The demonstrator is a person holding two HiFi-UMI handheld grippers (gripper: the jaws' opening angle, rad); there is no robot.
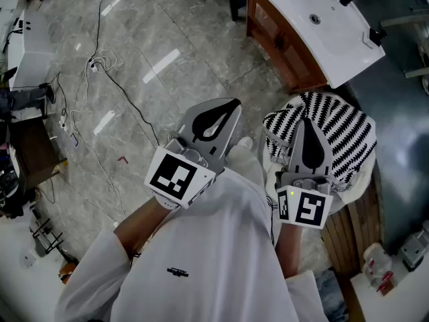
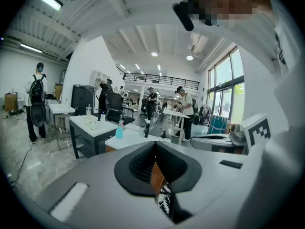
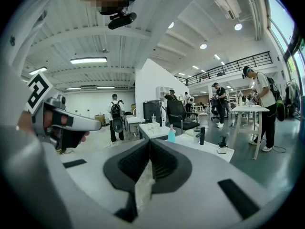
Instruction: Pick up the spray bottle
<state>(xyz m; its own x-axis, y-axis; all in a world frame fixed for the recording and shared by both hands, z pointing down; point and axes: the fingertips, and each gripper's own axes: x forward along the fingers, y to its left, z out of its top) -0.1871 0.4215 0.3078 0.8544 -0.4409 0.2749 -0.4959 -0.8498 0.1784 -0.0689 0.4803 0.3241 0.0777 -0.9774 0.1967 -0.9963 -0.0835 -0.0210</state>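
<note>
The spray bottle (image 2: 119, 130) is small and light blue, and it stands far ahead on a white counter (image 2: 131, 140). The right gripper view also shows the bottle (image 3: 171, 134), on the counter (image 3: 209, 147). It does not appear in the head view. My left gripper (image 1: 234, 102) (image 2: 155, 144) is held out level over the floor, shut, with nothing between its jaws. My right gripper (image 1: 303, 121) (image 3: 149, 141) is beside it, also shut and empty. Both are well short of the bottle.
A white counter with a sink (image 1: 322, 39) on a wooden base lies ahead to the right. A black-and-white zigzag cloth (image 1: 338, 129) lies below my right gripper. Cables (image 1: 100, 66) trail over the marble floor. A black dispenser (image 3: 202, 135) stands near the bottle. People and tables fill the room beyond.
</note>
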